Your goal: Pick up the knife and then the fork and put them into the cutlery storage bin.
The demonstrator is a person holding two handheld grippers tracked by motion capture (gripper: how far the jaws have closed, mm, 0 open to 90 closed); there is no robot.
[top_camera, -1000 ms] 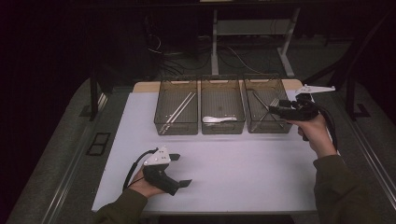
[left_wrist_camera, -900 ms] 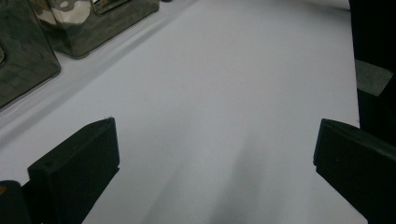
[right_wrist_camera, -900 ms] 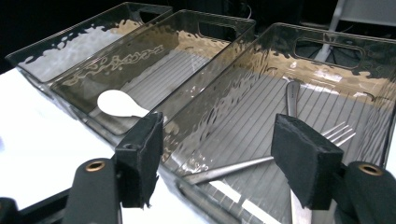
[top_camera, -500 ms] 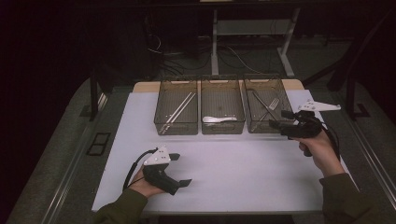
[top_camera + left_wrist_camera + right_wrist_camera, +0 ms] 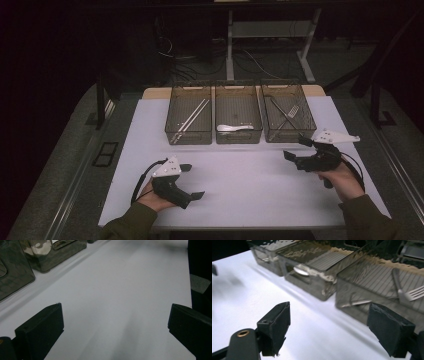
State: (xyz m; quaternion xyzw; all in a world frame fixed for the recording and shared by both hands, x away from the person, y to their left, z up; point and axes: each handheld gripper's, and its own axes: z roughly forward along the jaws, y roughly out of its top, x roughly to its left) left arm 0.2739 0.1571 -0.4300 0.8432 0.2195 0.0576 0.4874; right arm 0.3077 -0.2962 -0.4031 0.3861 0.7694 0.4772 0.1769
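Three clear bins stand in a row at the back of the white mat [image 5: 250, 185]. The left bin [image 5: 187, 138] holds chopsticks [image 5: 192, 117], the middle bin [image 5: 239, 138] a white spoon [image 5: 234, 128], and the right bin [image 5: 290, 137] a fork [image 5: 292, 111] with other metal cutlery. My left gripper [image 5: 194, 181] rests low on the mat's front left, open and empty [image 5: 115, 322]. My right gripper [image 5: 294, 148] hovers just in front of the right bin, pointing left. Its jaws have just been opening, and nothing is between them [image 5: 334, 325]. The spoon [image 5: 300, 270] and fork [image 5: 415, 295] lie beyond it.
The mat lies on a dark grey table [image 5: 65, 165] with raised side rails. Cables and desk legs [image 5: 230, 45] fill the dark floor behind the bins. Bare mat stretches between the two grippers.
My right gripper has come down and back from over the right bin to the mat in front of it, and its jaws have spread wider. The left gripper has stayed put.
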